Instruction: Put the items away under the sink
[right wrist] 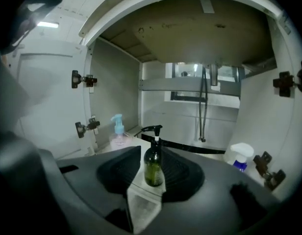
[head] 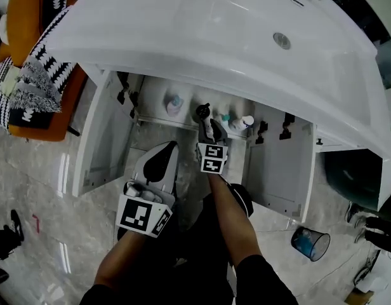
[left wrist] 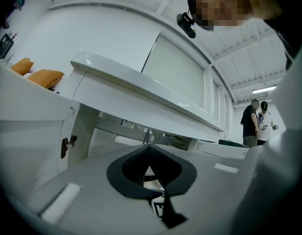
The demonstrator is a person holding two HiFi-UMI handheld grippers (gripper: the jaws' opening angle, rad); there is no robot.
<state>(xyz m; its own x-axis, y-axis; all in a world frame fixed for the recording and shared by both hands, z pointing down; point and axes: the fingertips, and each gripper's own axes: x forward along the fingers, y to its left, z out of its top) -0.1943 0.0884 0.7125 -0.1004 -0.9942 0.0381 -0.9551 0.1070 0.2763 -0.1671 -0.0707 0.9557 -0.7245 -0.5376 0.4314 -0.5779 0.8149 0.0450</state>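
Standing between parted jaws of right hand-held gripper [right wrist: 153, 152], green pump bottle [right wrist: 153, 169] (label unreadable), left hand-held gripper [left wrist: 148, 149] closed

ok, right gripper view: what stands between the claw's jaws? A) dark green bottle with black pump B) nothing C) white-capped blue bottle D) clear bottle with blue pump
A: the dark green pump bottle stands upright in the gap of the right claw, whose jaws are apart.
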